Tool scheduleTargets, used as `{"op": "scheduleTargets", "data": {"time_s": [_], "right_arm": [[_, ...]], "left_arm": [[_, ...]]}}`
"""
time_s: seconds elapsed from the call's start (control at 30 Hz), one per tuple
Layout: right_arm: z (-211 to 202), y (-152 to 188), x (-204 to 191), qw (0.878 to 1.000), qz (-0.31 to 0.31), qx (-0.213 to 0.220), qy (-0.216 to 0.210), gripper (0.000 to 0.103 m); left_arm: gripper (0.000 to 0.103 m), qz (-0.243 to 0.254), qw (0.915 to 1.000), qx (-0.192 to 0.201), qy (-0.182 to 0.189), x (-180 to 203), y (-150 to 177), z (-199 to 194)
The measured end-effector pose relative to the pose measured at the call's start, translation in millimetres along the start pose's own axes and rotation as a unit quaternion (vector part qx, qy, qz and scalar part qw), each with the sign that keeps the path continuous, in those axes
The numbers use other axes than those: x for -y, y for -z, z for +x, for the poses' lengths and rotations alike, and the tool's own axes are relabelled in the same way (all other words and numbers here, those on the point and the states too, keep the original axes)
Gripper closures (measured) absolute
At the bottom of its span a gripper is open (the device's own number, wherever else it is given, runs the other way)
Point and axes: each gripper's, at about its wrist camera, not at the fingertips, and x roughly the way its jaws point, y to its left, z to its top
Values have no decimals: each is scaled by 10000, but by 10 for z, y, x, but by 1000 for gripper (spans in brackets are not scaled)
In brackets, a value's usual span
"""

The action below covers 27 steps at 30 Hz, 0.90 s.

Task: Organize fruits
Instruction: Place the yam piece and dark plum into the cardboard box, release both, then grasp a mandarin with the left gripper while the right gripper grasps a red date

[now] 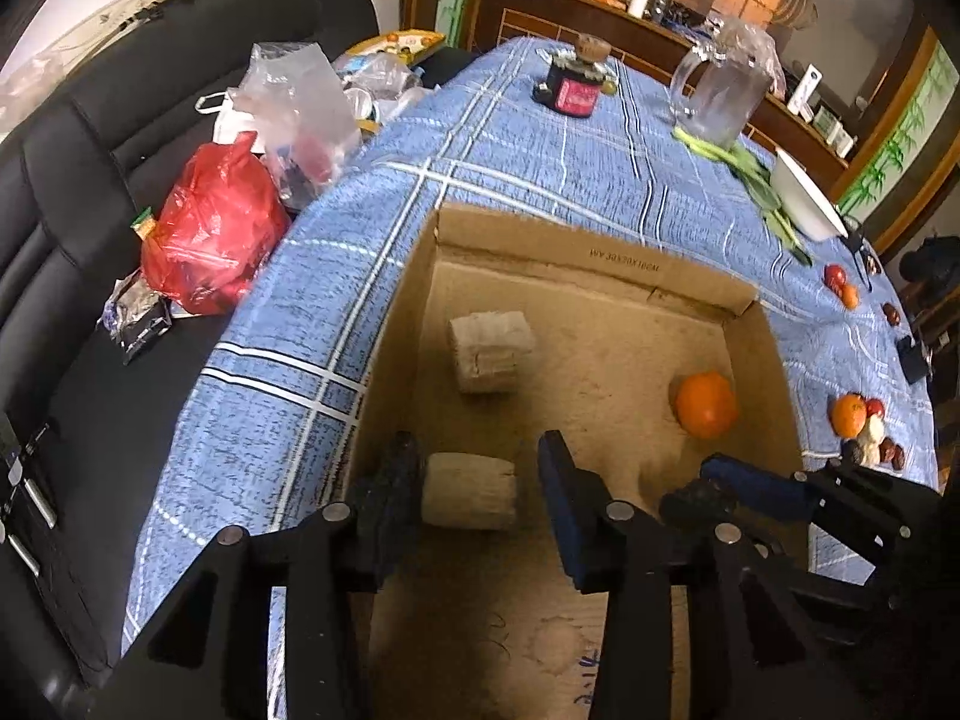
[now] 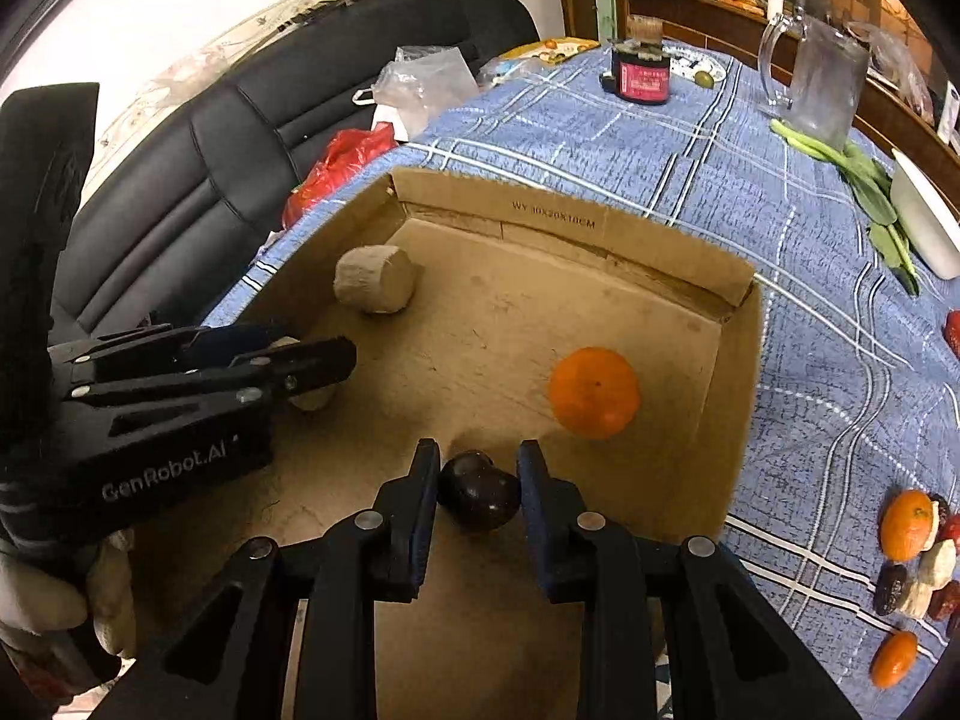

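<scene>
Right hand-held gripper: right hand-held gripper point(image 2: 475, 489) has its two fingers close around a small dark round fruit point(image 2: 478, 498), low inside the open brown cardboard box point(image 2: 735, 396). I think the fruit is about to be let go there.
Left hand-held gripper: left hand-held gripper point(image 1: 474, 471) is open fairly wide and holds nothing. A pale tan lump point(image 1: 470, 491) sits on the box floor between its fingers, near the box's left wall.
In the box: a round orange fruit point(image 2: 594, 393) lies by the right wall. Another pale tan block point(image 1: 491, 351) sits toward the far left corner.
Still outside: a little pile of oranges, red fruits and pale pieces point(image 2: 915, 564) waits near the right edge of the tabletop point(image 2: 810, 324), which has a blue checked cloth.
What could go wrong: the dark fruit is round, so it may roll when the fingers open, and bump the orange fruit. The two hand-held grippers are near each other in the box, so they could knock together. The box wall is soft card and could bend if a gripper pushes it.
Writing: the left hand-held gripper says "GenRobot.AI". The far box wall has small print that looks like a size ending in "CM"; I cannot read it all. The dark jar with a red label point(image 2: 642, 75) at the far edge is too blurry to read.
</scene>
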Motion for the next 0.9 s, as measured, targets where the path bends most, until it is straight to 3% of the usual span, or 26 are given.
{"op": "scheduleTargets", "data": {"time_s": [0.33, 0.47, 0.9], "right_arm": [[-685, 263, 417, 9973, 581, 454, -69, 58], [-968, 463, 764, 9930, 1003, 618, 39, 49], [-1664, 1547, 2210, 9668, 2273, 623, 983, 49]], "left_arm": [[55, -173, 9989, 423, 99, 221, 8, -486], [54, -32, 9987, 456, 241, 553, 76, -571], [54, 531, 9959, 57, 726, 1860, 434, -289]]}}
